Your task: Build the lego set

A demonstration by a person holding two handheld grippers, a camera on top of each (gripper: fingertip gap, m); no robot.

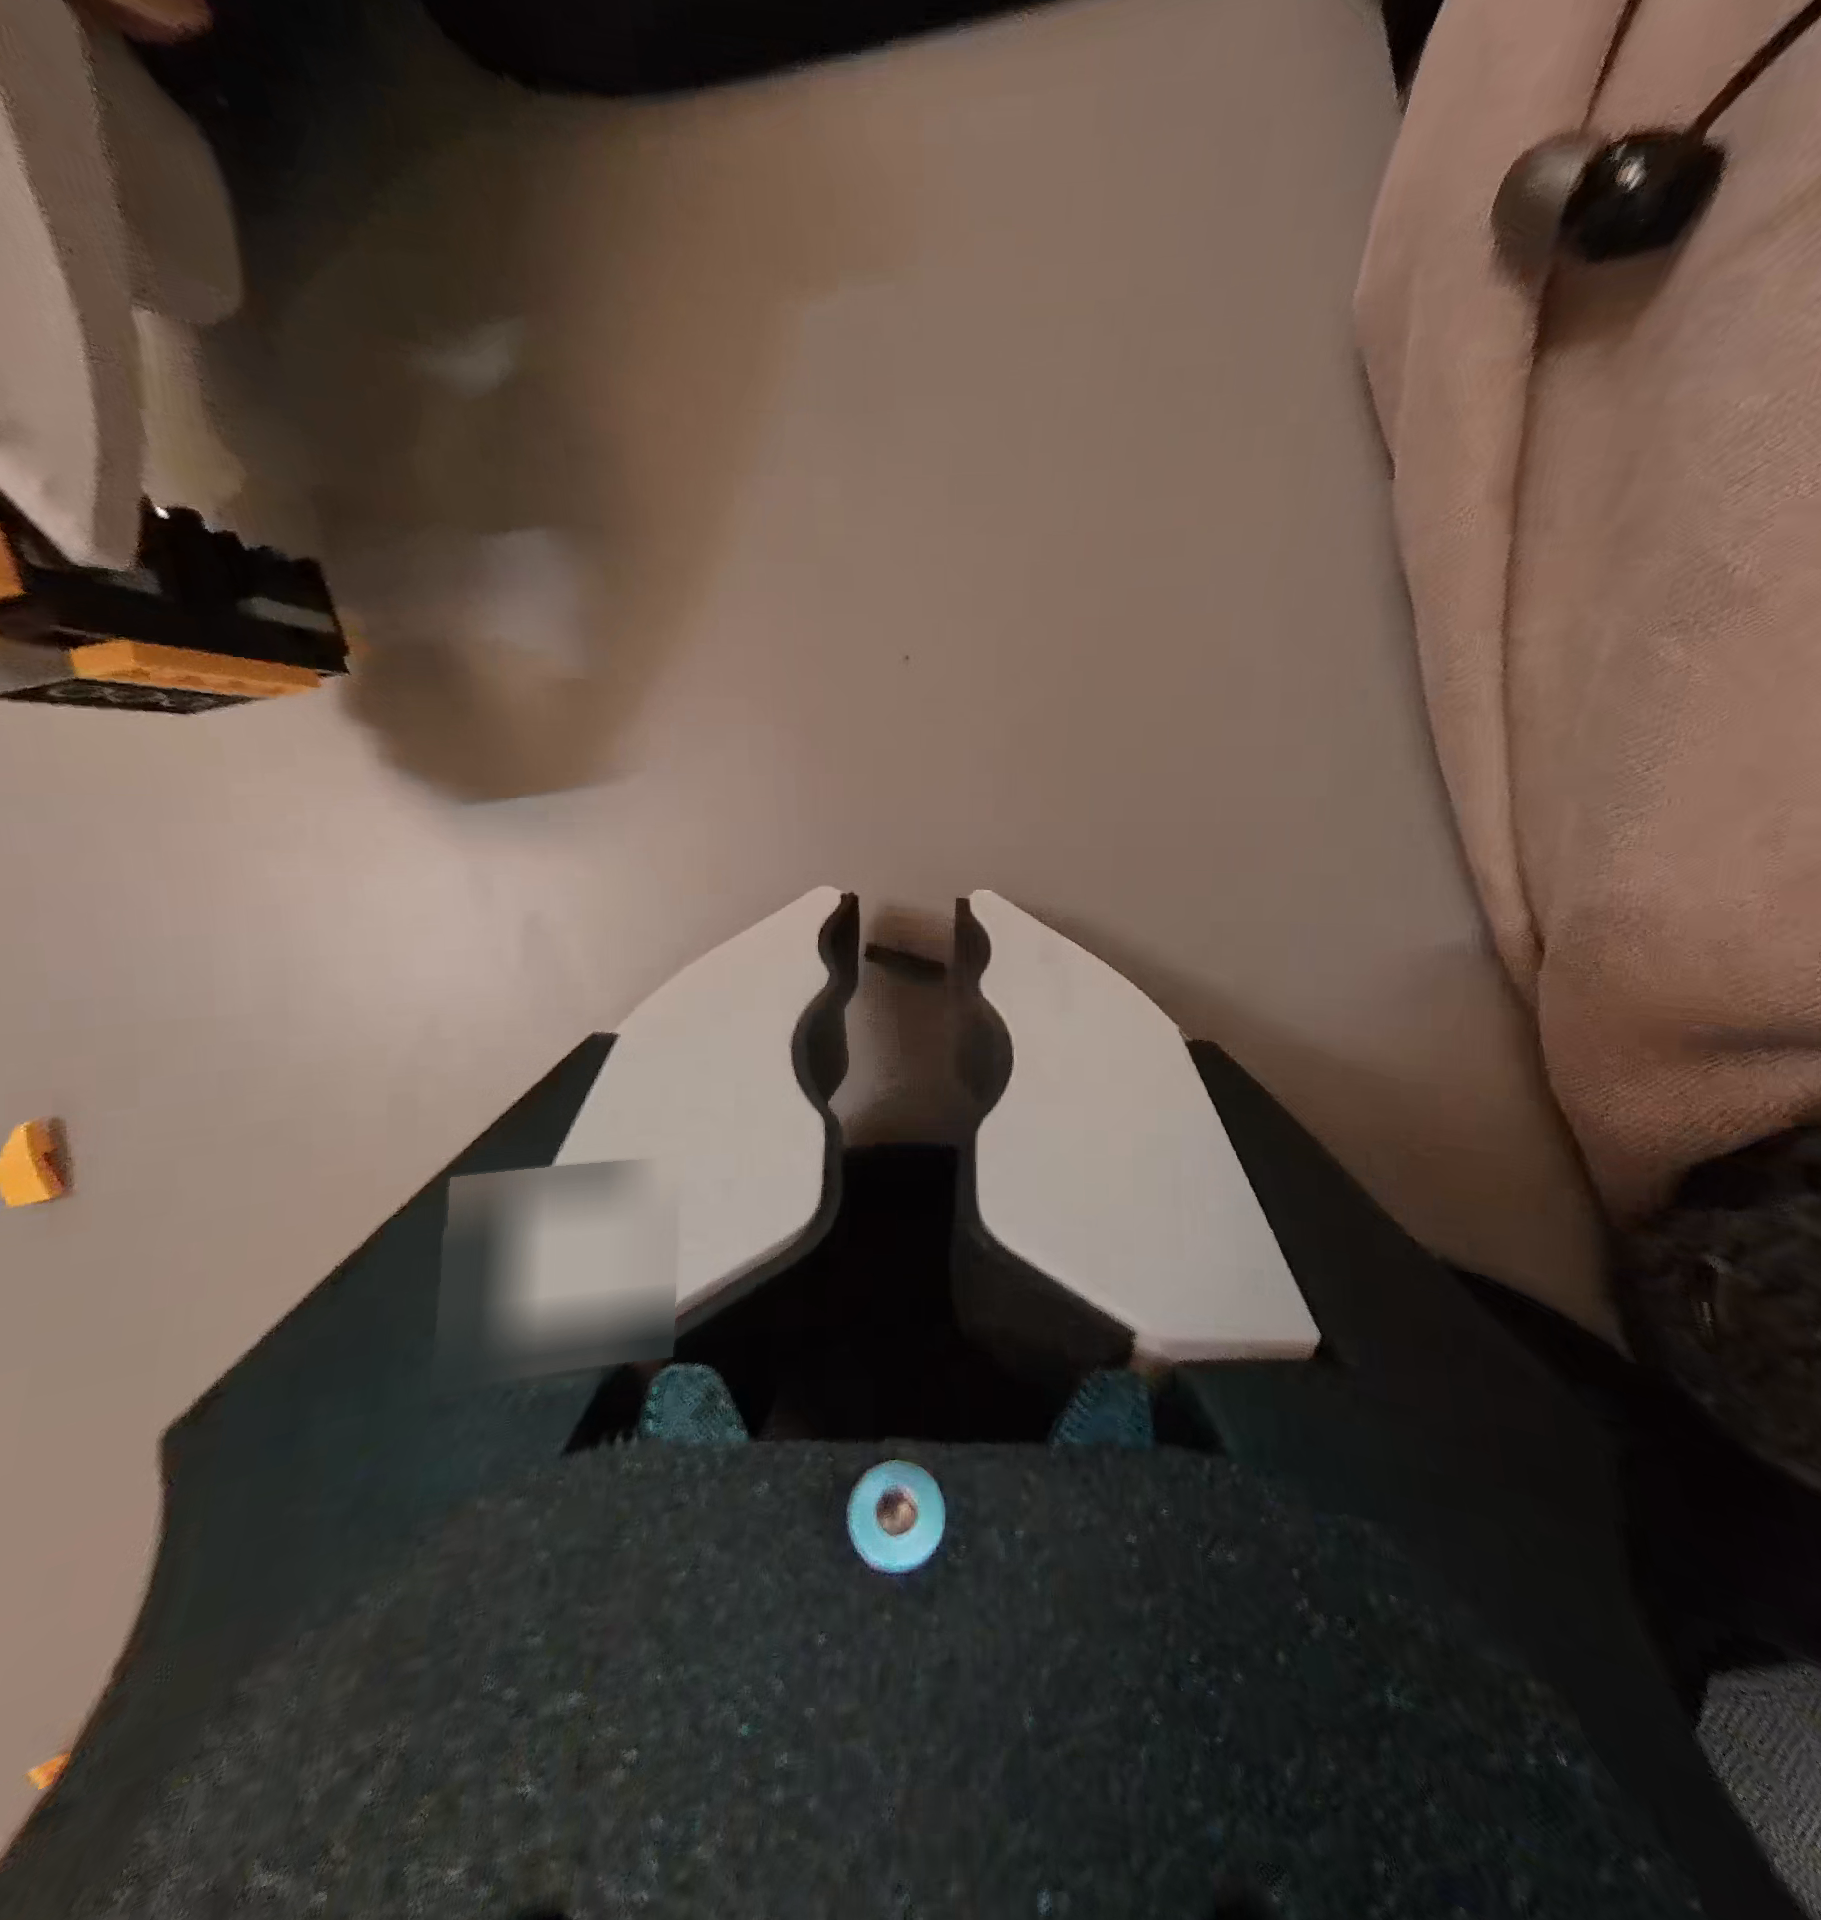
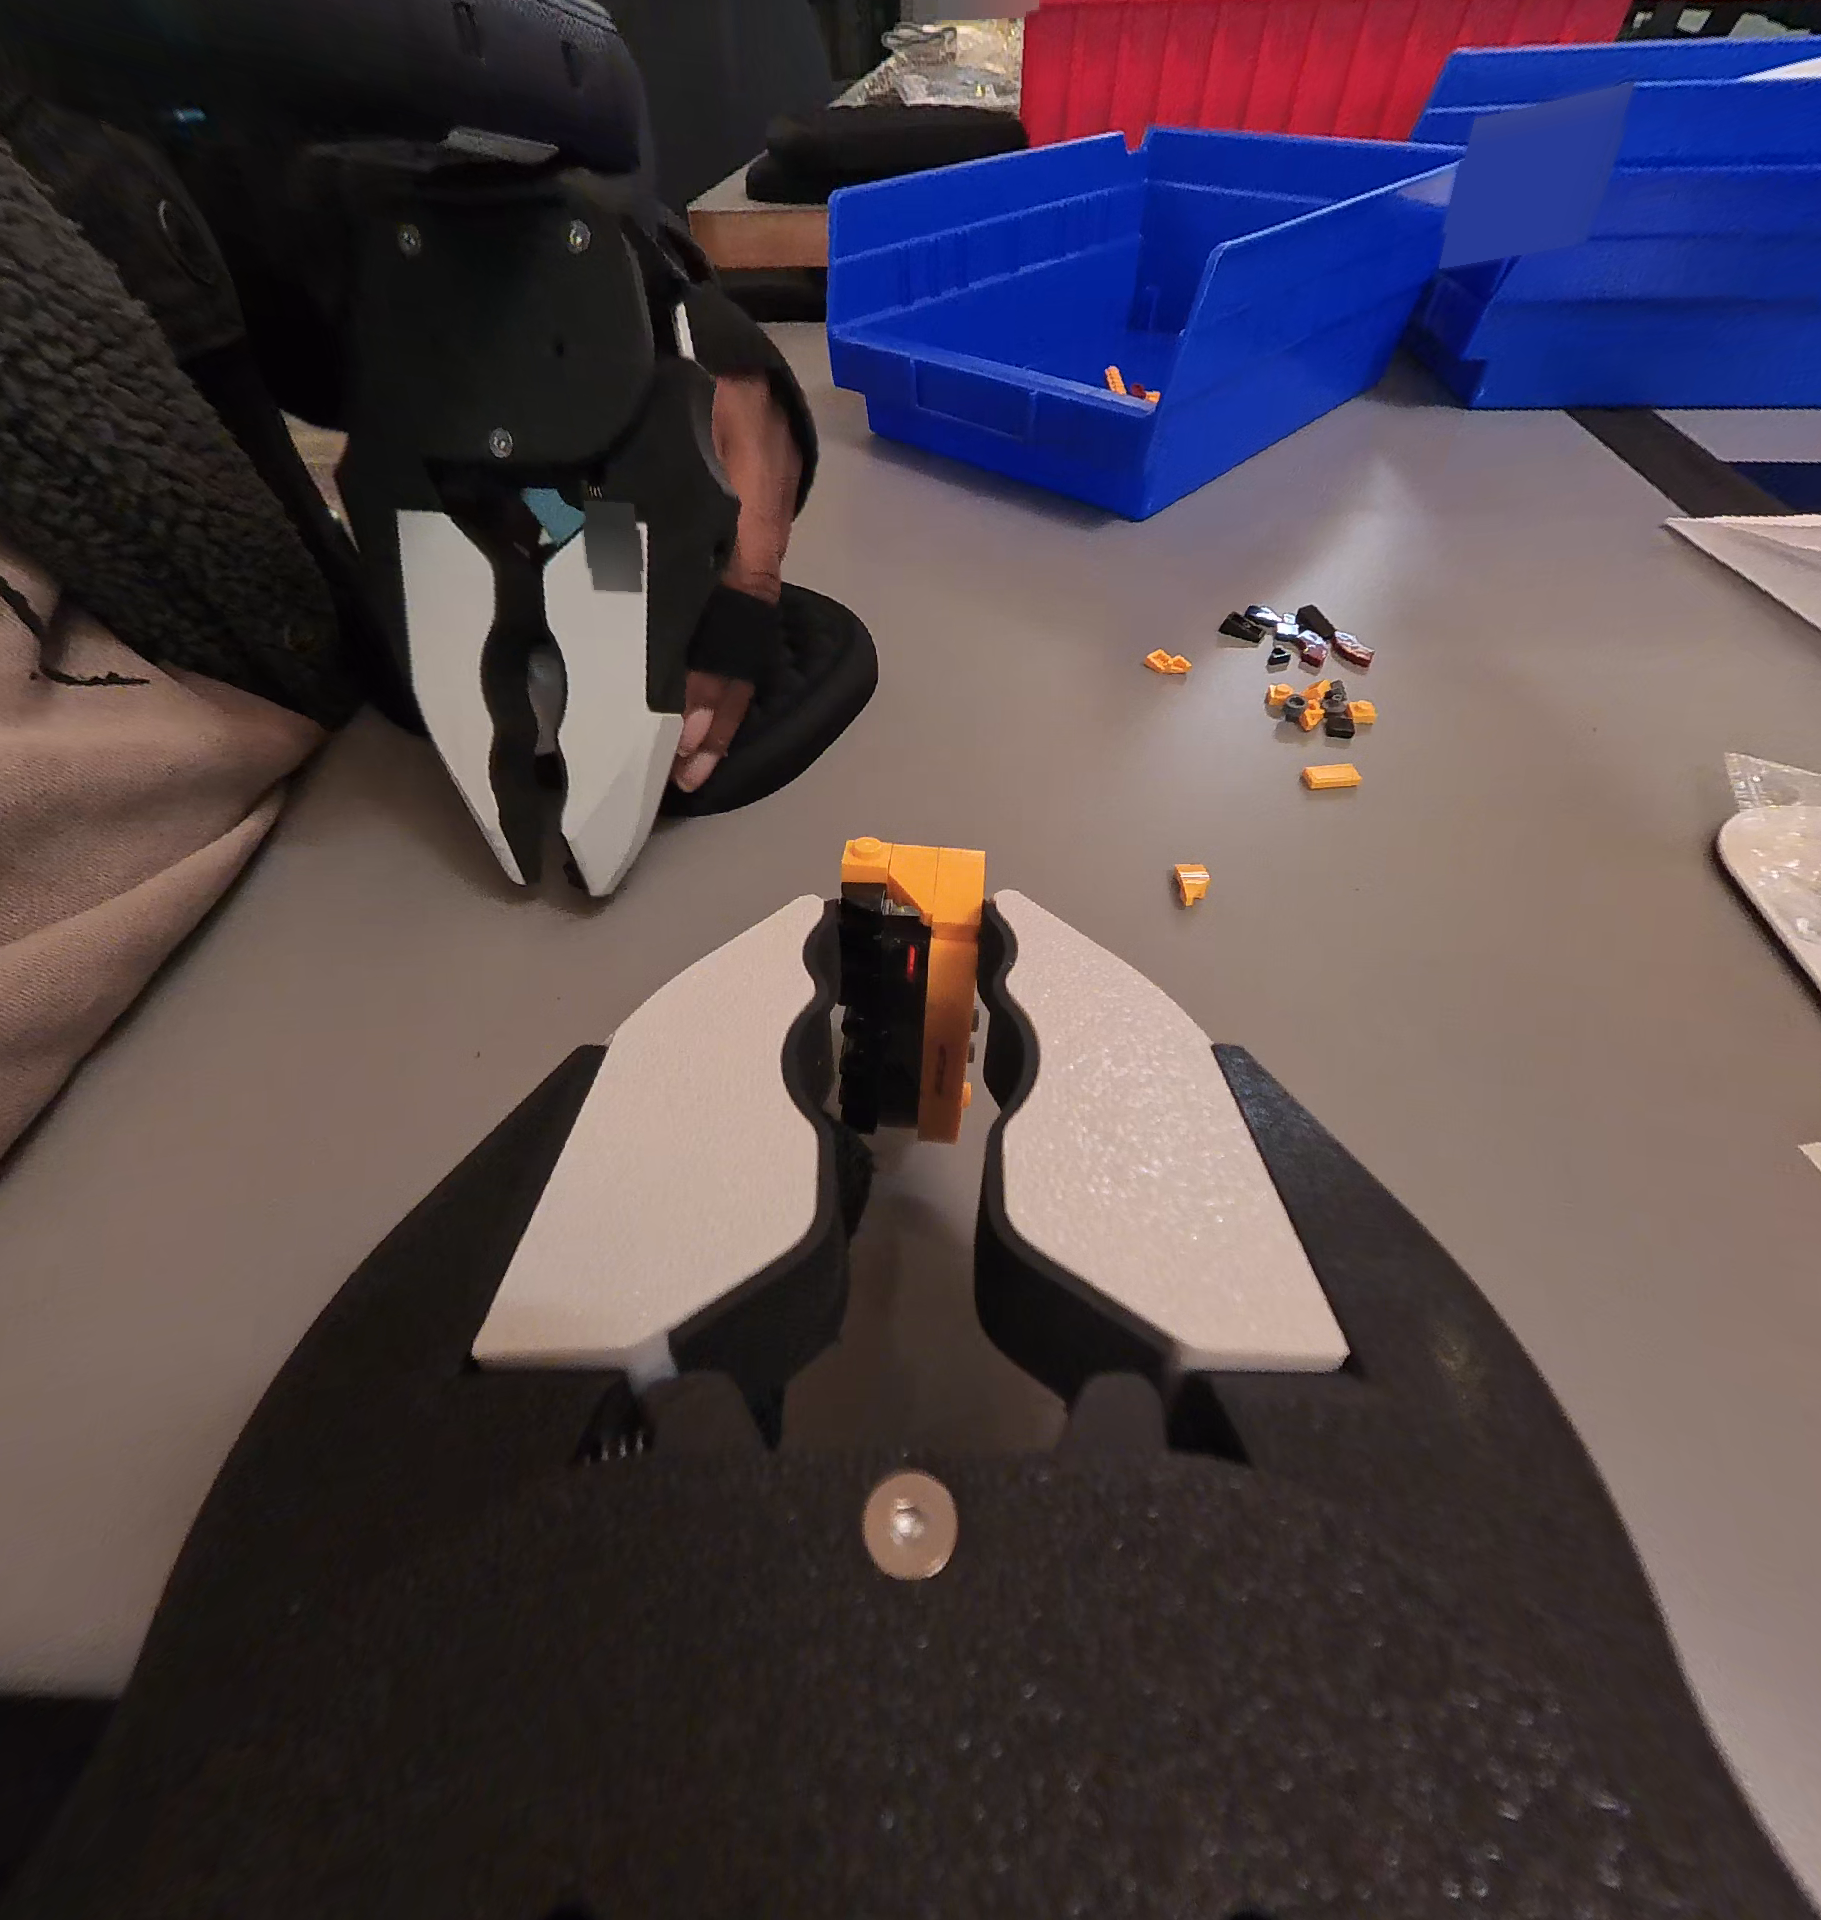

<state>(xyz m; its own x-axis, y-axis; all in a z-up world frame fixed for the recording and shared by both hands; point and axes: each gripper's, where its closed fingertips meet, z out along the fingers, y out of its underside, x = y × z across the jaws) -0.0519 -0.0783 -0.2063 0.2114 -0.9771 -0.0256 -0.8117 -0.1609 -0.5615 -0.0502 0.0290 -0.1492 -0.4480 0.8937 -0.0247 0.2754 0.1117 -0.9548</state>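
My right gripper (image 2: 911, 906) is shut on an orange-and-black lego assembly (image 2: 911, 997) and holds it on edge just above the grey table (image 2: 1093, 1039). The assembly also shows at the left of the left wrist view (image 1: 158, 623), between the right gripper's white fingers (image 1: 54, 364). My left gripper (image 1: 908, 916) points down at the table with its jaws a narrow gap apart. A tiny black piece (image 1: 904, 958) lies in that gap; I cannot tell whether it touches the pads. The left gripper also shows in the right wrist view (image 2: 553, 883), its tips at the table.
Loose orange and black pieces (image 2: 1311, 707) lie at the right, with an orange plate (image 2: 1330, 776) and an orange piece (image 2: 1190, 883) nearer. An orange piece (image 1: 31, 1164) lies left of my left gripper. A blue bin (image 2: 1093, 312) stands behind. Plastic bags (image 2: 1799, 883) lie far right. The person's clothing (image 2: 75, 831) borders the left. To reach the orange piece (image 2: 1190, 883) in a straight line is about 10 cm for my right fingers, about 15 cm for my left. My left wrist view (image 1: 6, 1139) looks at it from another angle.
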